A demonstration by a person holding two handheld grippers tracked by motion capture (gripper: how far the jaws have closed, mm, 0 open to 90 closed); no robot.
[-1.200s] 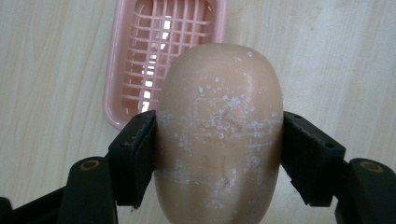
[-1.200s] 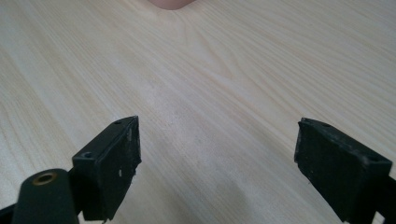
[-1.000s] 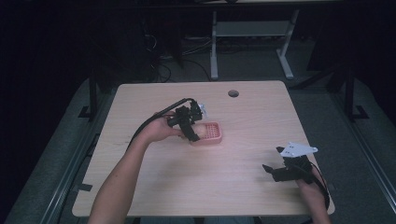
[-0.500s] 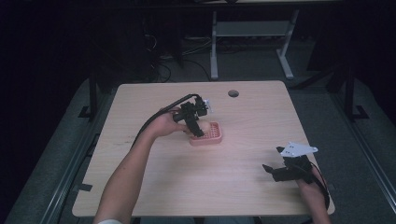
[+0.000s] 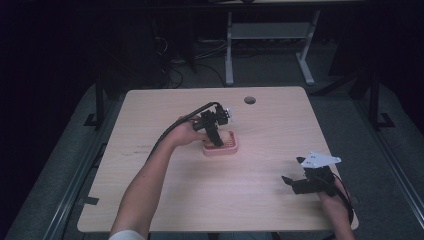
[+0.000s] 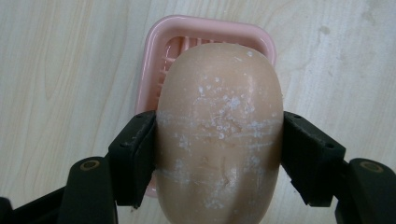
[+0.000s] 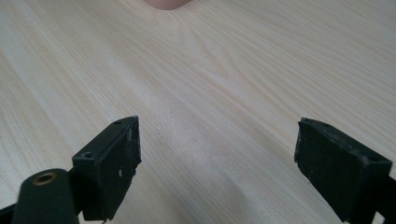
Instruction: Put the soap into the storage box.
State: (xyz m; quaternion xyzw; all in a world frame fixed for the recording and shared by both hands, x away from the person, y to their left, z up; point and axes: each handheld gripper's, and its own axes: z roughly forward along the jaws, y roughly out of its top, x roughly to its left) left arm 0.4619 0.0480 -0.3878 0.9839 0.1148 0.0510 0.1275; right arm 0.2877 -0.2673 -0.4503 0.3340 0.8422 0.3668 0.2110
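Observation:
A tan oval bar of soap (image 6: 219, 135), flecked with white, is held between the jaws of my left gripper (image 6: 219, 161), which is shut on it. Directly below the soap lies a pink ribbed soap dish (image 6: 159, 51) on the wooden table. In the high view the left gripper (image 5: 216, 136) points down over the pink dish (image 5: 221, 148) at the table's middle. My right gripper (image 5: 296, 182) rests low near the table's front right, open with nothing between its jaws (image 7: 217, 163). The pink dish's corner (image 7: 166, 3) peeks in at the top of the right gripper view.
The light wooden table (image 5: 270, 130) has a round cable hole (image 5: 249, 100) near its far edge. A black cable (image 5: 172, 131) trails from the left gripper over the forearm. A white desk frame (image 5: 270, 35) stands on the floor beyond.
The left gripper has swung from tilted beside the dish to pointing down over it, carrying the soap. The right gripper has stayed put.

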